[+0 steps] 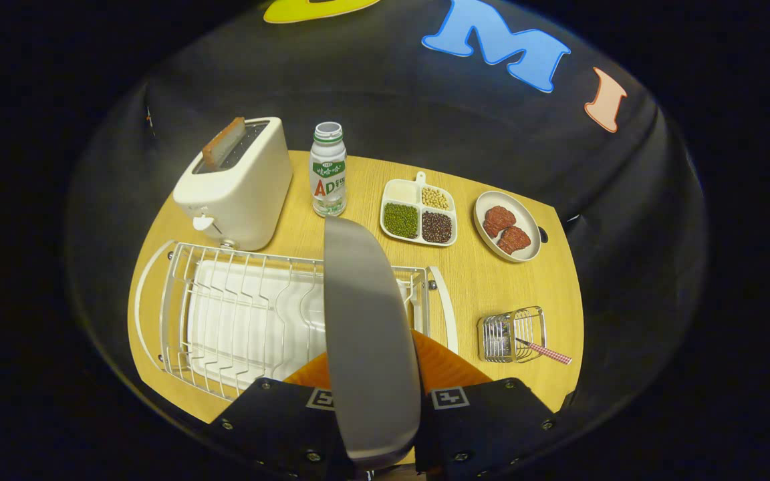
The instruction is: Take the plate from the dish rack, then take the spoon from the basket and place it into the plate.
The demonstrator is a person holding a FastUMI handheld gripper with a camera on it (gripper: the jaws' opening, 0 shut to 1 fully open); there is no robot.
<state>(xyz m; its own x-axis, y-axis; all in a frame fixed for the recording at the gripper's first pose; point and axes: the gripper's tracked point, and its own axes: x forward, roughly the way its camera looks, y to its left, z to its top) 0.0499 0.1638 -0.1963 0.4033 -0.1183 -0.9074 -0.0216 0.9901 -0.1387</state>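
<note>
While the fingers (375,427) pinched the grey plate (368,334) on edge, it hung lifted above the dish rack (238,314) — held upright, probably to clear the wires. Off beside it on the table (492,280), the spoon (545,351) waited in its wire basket (512,334).

White toaster (238,184) with a slice of bread (222,142) sticking up from one slot stands at the far left of the wooden table (485,280). Just beside it an upright capped drink bottle (328,170), then a four-compartment dish (419,213) of beans and grains. Small oval dish (507,226) holding two reddish meat pieces sits next to that.
</note>
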